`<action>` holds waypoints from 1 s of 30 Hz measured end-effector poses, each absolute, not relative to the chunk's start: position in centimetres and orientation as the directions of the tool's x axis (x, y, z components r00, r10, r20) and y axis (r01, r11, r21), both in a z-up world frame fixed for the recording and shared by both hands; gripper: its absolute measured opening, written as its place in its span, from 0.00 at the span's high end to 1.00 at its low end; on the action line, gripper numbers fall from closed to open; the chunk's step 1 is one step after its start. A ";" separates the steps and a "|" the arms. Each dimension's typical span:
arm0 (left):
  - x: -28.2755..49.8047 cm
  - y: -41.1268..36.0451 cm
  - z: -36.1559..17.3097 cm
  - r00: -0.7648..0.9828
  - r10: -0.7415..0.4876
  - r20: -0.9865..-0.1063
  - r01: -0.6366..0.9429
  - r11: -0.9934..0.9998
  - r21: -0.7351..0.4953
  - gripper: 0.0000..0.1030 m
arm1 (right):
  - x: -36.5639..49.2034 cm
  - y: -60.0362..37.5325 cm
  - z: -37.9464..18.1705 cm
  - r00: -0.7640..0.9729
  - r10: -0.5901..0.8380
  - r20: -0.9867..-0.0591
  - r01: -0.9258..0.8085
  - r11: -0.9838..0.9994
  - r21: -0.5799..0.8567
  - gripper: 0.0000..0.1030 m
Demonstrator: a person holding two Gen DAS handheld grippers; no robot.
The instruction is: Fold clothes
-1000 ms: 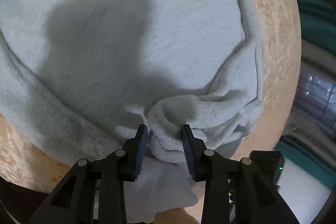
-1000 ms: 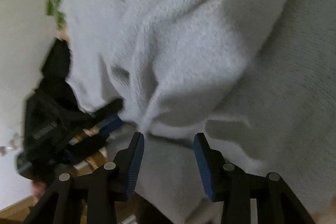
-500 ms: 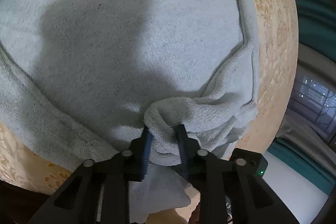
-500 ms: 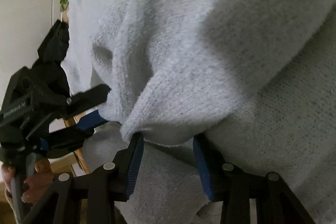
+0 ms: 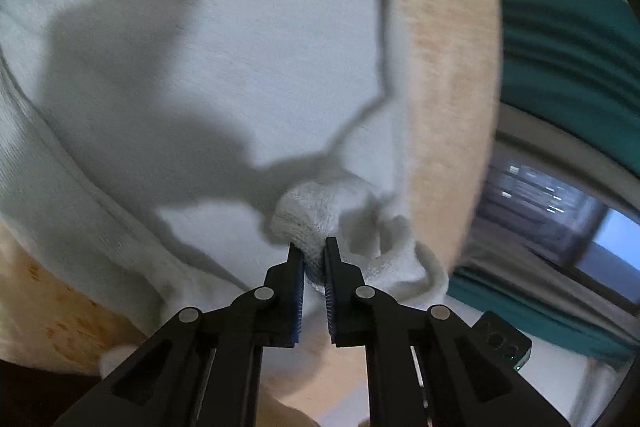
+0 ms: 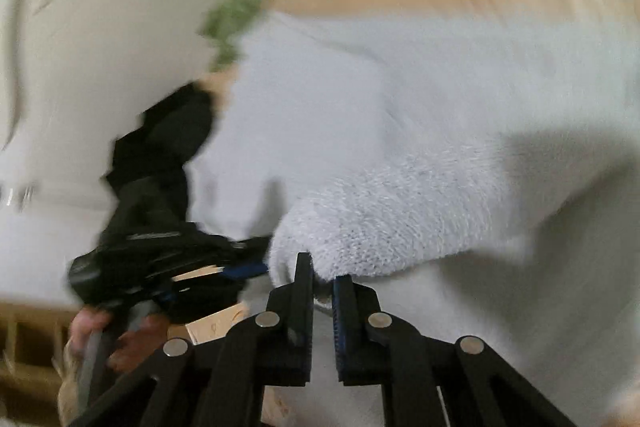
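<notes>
Both grippers, left (image 5: 313, 247) & right (image 6: 322, 269), pinch sweater (image 5: 240, 47) folds.

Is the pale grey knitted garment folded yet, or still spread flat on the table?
Mostly spread: the pale grey knitted garment lies flat across the light wooden table, only its near edge bunched and pinched.

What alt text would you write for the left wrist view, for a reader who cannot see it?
The left gripper is closing on a bunched fold of a pale grey knitted garment, which lies spread over a light wooden table. The gripper's dark shadow falls across the cloth, and teal curtains and a window show at the right.
</notes>
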State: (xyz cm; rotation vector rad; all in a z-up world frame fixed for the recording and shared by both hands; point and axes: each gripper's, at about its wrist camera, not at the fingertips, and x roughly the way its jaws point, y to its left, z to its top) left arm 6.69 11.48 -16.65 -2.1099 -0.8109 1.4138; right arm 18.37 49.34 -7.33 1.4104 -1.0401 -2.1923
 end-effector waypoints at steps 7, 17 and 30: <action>12.8 7.2 -17.4 0.283 0.712 -0.643 0.315 -0.702 -0.639 1.00 | 20.6 48.8 -8.6 -0.286 -0.591 -0.755 -0.009 -0.786 0.618 0.94; 11.6 11.3 -15.8 0.305 0.701 -0.645 0.236 -0.711 -0.662 0.90 | 21.6 52.0 -13.6 -0.217 -0.627 -0.748 -0.231 -0.712 0.663 0.48; 16.2 22.3 -11.3 0.382 0.489 -0.785 -0.371 -0.697 -0.614 0.53 | 19.8 55.0 -17.9 -0.265 -0.601 -0.754 -0.462 -0.607 0.647 0.92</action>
